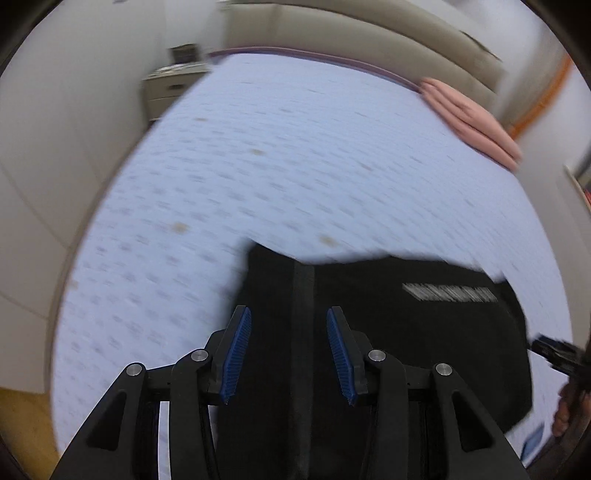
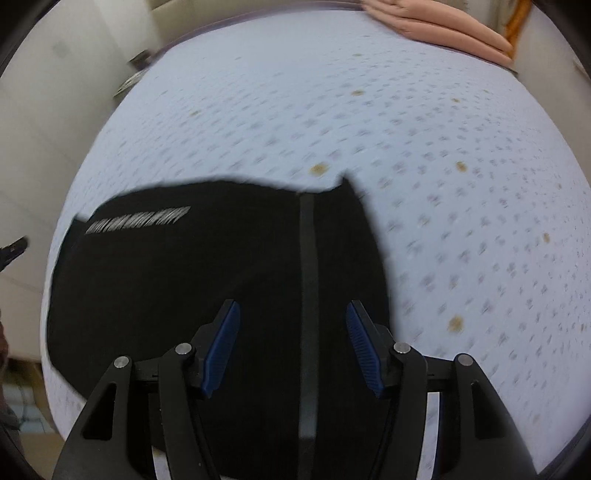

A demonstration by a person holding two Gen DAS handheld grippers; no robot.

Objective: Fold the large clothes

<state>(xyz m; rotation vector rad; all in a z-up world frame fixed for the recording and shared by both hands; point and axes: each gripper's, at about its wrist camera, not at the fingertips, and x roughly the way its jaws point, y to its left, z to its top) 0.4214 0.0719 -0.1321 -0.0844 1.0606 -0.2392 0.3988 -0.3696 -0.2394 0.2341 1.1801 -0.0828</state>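
Observation:
A black garment (image 1: 406, 350) with a white printed line of text (image 1: 448, 293) lies flat on the bed, folded into a broad block. My left gripper (image 1: 288, 314) hovers over its left part, its blue pads apart with nothing between them. In the right wrist view the same garment (image 2: 184, 277) fills the lower left, and my right gripper (image 2: 293, 306) stands open above its right part, holding nothing. The right gripper (image 1: 557, 354) and a hand (image 1: 565, 413) show at the right edge of the left wrist view. Both views are blurred.
The bed has a pale blue patterned sheet (image 1: 295, 166) stretching far beyond the garment. A folded pink cloth (image 1: 472, 122) lies at its far right corner by a beige headboard (image 1: 369, 33). A nightstand (image 1: 170, 88) stands at the far left; wooden floor (image 1: 22, 424) lies below the bed's edge.

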